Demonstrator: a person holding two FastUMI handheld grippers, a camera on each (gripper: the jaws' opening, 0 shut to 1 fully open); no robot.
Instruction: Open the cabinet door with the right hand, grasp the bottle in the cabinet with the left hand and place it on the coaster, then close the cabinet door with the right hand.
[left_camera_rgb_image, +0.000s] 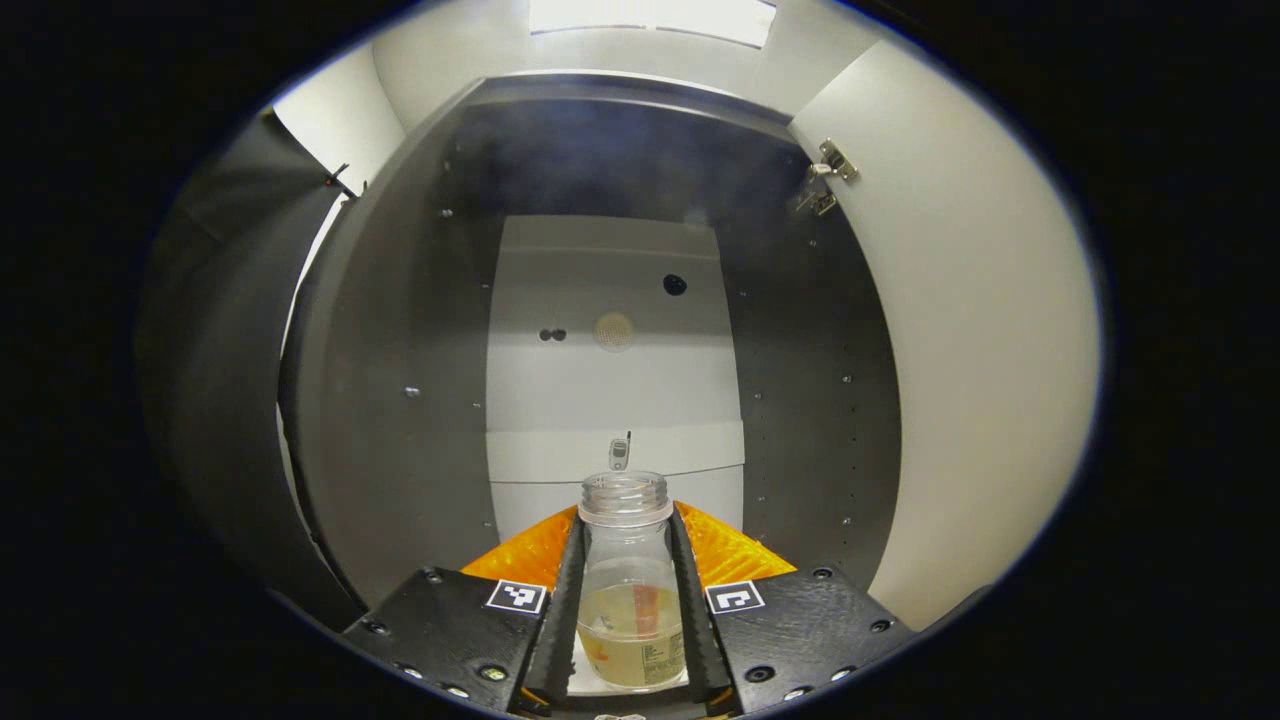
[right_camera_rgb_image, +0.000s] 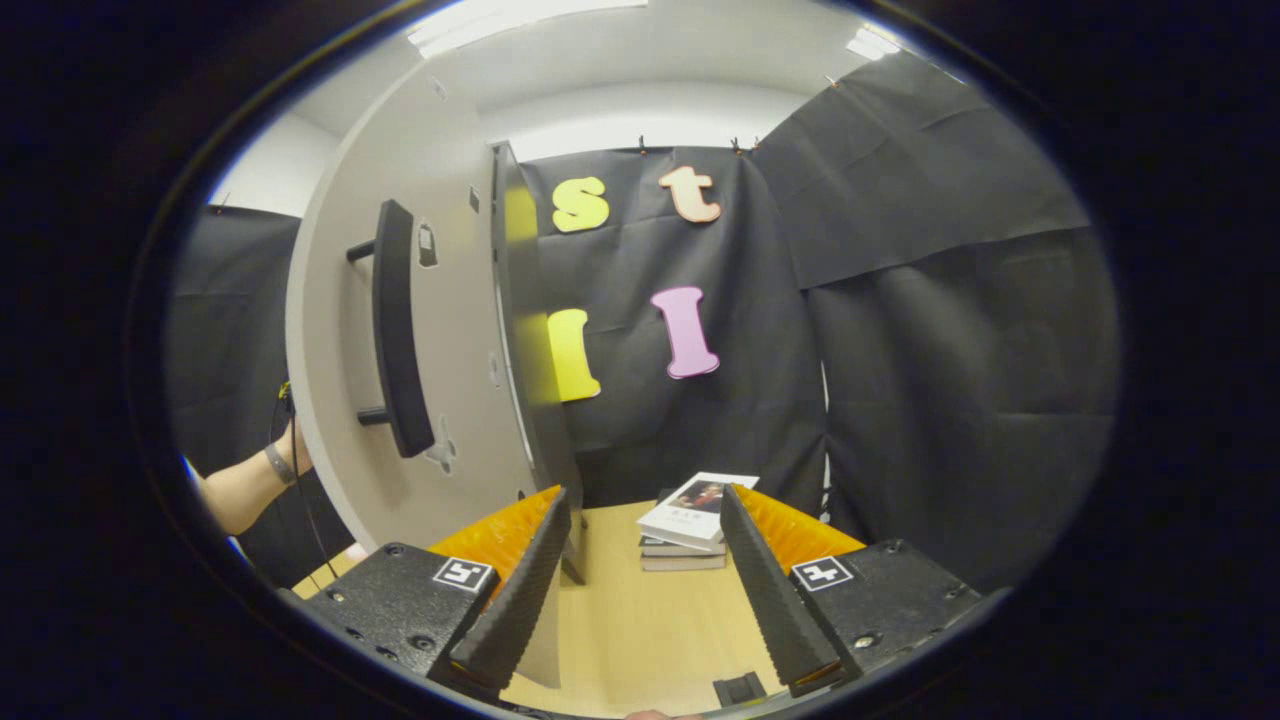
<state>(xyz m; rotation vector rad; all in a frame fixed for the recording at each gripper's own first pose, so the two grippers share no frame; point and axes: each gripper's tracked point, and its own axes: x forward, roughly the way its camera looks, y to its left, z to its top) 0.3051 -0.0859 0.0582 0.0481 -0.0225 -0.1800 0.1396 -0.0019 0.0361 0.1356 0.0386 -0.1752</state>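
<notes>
Reaching level into cabinet (left_camera_rgb_image: 400, 380), left gripper (left_camera_rgb_image: 628, 600) clamps bottle (left_camera_rgb_image: 628, 570) (uncapped) | right gripper (right_camera_rgb_image: 640, 590) wide beside door (right_camera_rgb_image: 440, 330)

Left claw (left_camera_rgb_image: 630, 590) with black textured side blocks studded with screws, a small square black-and-white marker on each, ribbed finger pads, right claw (right_camera_rgb_image: 645, 590) alike, bare forearm (right_camera_rgb_image: 245, 490) with a wrist bracelet to its left

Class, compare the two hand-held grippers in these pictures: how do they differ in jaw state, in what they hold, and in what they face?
1. The left hand-held gripper has its fingers pressed against the bottle; the right hand-held gripper stands open.
2. The left one holds the bottle; the right one holds nothing.
3. The left faces into the cabinet; the right faces the opened cabinet door and a stack of books on the table.
</notes>
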